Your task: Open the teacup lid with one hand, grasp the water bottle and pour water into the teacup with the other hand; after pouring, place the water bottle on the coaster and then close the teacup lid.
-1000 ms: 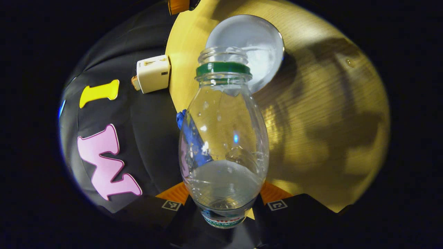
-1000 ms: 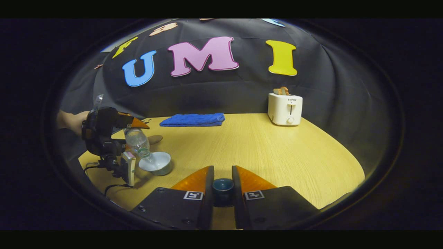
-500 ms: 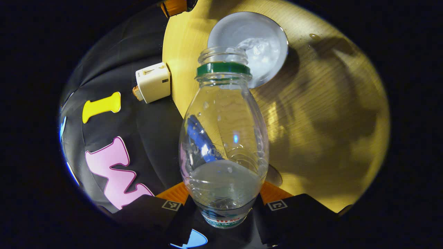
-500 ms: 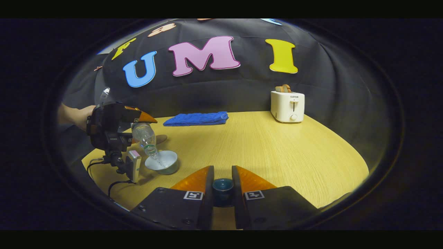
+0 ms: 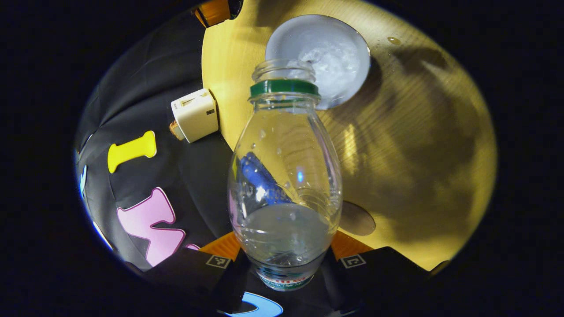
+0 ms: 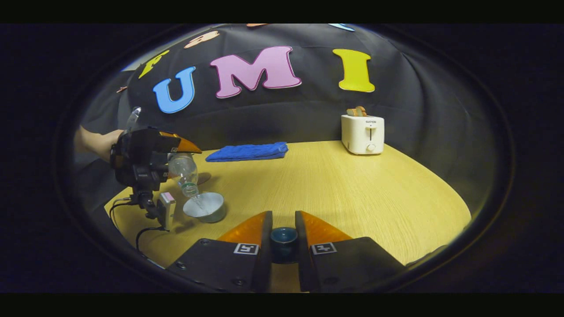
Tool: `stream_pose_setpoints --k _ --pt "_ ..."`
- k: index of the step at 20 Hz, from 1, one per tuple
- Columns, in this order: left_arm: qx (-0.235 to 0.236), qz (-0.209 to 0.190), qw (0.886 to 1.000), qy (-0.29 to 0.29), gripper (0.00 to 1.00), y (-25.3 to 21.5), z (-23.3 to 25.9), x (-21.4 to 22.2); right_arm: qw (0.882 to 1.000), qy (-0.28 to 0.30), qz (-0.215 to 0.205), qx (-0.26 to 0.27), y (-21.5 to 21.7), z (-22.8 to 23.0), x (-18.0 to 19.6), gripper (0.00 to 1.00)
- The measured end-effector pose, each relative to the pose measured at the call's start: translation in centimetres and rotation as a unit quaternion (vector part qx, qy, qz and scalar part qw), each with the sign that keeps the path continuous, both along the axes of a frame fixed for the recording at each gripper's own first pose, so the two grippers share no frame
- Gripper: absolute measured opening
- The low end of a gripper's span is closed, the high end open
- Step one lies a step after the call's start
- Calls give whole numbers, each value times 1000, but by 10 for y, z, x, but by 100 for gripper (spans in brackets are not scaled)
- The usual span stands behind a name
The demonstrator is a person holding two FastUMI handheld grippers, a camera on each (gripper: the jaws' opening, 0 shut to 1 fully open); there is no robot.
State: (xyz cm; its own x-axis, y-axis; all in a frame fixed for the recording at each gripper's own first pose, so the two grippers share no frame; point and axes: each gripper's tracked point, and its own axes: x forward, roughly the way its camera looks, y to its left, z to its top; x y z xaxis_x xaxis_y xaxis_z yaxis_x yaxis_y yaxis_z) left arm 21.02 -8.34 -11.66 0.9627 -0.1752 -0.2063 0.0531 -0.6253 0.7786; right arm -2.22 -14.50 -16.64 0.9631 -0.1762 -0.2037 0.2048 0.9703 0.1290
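- The left gripper (image 6: pixel 178 152) is at the far left in the right gripper view, and a hand (image 6: pixel 103 143) holds it from behind. It clasps the water bottle (image 5: pixel 285 176) by the lower body; in the left gripper view both fingers press on the two sides of the bottle.
- The bottle is tilted, neck down and forward. Its long axis runs from the gripper toward the teacup (image 6: pixel 205 207), with the open mouth just above the cup's rim. A thin stream of water goes into the cup, and some water remains in the bottle.
- The teacup stands on the tabletop (image 6: pixel 335 185), directly under and a little beyond the bottle's mouth.
- The coaster (image 5: pixel 357 218) is a flat brown disc on the tabletop, near the bottle's base and just to its right in the left gripper view. I judge the next placing needs the bottle turned upright and drawn back that way; the left gripper is the nearer one.
- The right gripper (image 6: pixel 283 231) is at the near middle, well apart from the cup. It is clenched on the knob of the teacup lid (image 6: pixel 283 237).
- Far back are a blue cloth (image 6: pixel 247 151) and, at the right, a toaster (image 6: pixel 362 134).
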Motion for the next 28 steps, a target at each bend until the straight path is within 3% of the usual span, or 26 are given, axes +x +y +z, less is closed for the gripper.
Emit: stream_pose_setpoints --k 1,4,5,7,10,13,15,17,18,20,22,23,28 --pt "1 -1 1000 0 75 0 2 0 1000 1 1 0 1 -1 0 29" --pt "10 -7 1000 -2 75 -2 3 0 1000 1 2 0 2 0 -2 29" --pt "16 -7 1000 -3 75 -2 4 0 1000 0 3 1 2 0 -1 34" --pt "24 -8 1000 -4 75 -2 6 2 1000 0 2 3 3 0 -2 24" --pt "36 -7 999 -7 75 0 10 5 1000 -1 -1 9 3 -1 0 24" --pt "46 -9 999 -10 75 -2 10 3 1000 -7 -3 14 4 3 0 34" --pt "55 -12 998 -14 75 -2 12 3 1000 -9 -4 14 4 3 -3 29" --pt "63 -15 998 -19 75 -3 14 3 1000 -12 -6 19 4 4 -5 34" --pt "66 -18 997 -22 75 -5 16 3 1000 -14 -8 22 3 4 -7 24" --pt "72 -22 997 -27 75 -6 17 0 999 -17 -10 28 3 6 -9 29" --pt "80 -23 996 -31 75 -4 16 -7 999 -23 -13 32 4 9 -12 29" --pt "83 -23 996 -33 75 -2 16 -10 999 -27 -14 33 5 11 -13 24" --pt "101 -23 994 -41 75 -1 11 -18 999 -35 -13 37 10 16 -15 29"
